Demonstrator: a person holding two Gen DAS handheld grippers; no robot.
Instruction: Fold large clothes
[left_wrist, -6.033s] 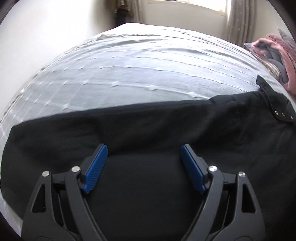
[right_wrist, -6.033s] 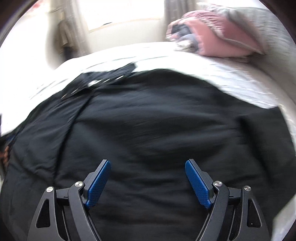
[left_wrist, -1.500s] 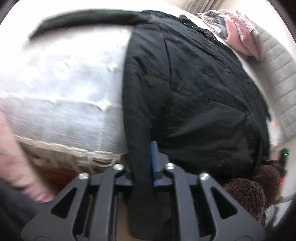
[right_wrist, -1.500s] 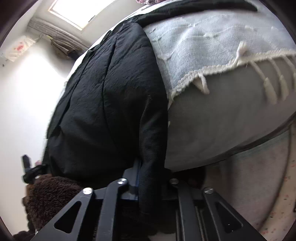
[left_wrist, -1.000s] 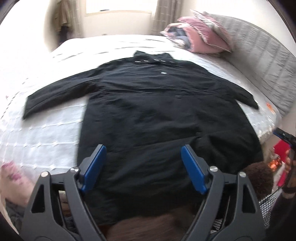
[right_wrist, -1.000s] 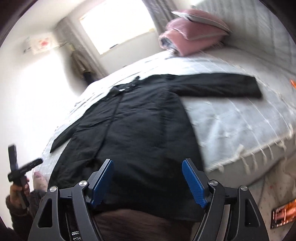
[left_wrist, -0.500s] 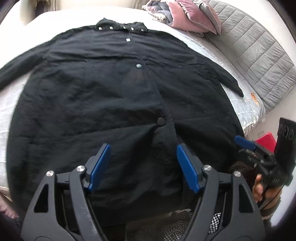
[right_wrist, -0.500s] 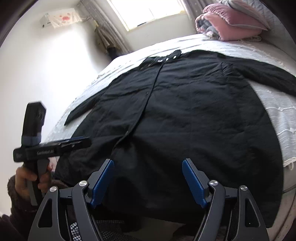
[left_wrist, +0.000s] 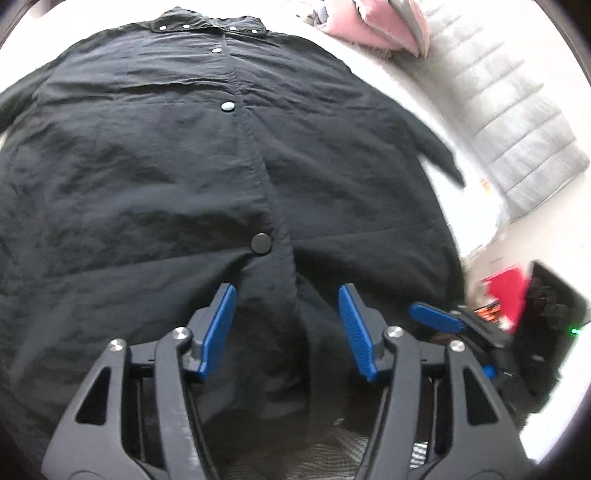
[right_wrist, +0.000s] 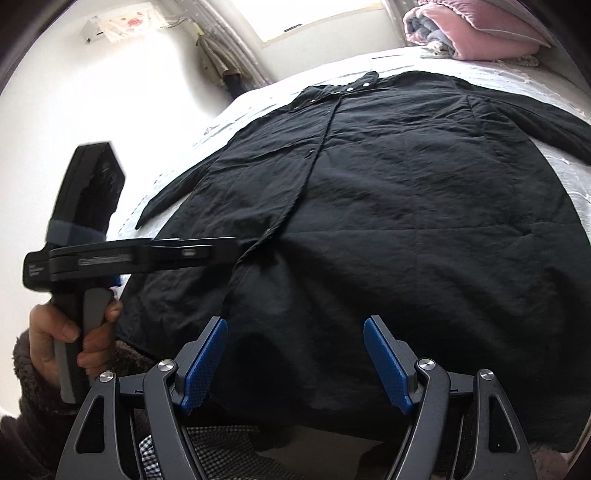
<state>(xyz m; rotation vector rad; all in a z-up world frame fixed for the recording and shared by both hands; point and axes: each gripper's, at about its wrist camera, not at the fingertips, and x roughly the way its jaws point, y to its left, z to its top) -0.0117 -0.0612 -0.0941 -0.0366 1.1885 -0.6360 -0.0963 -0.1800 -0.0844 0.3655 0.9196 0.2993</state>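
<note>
As seen from the left wrist view, the long black button-front coat (left_wrist: 184, 166) lies spread flat, front up, on the white textured bedspread (left_wrist: 388, 77), collar far, hem nearest and hanging over the near edge; no fold is yet made, so in my judgement the whole folding remains. The left gripper (left_wrist: 288, 325) hovers over the hem at the front placket, its blue pads apart with cloth below them but not pinched; its jaws have just been closing and stand narrower than half a second ago, and the view sits closer to the hem. Pink pillows (left_wrist: 380, 22) lie at the far corner. From the right wrist view, the same coat fills the bed, both sleeves stretched outward. The right gripper (right_wrist: 295, 354) stands wide over the hem, gripping nothing, its spread unchanged from half a second ago though nearer the cloth. The person's left hand (right_wrist: 59, 339) shows at left.
</note>
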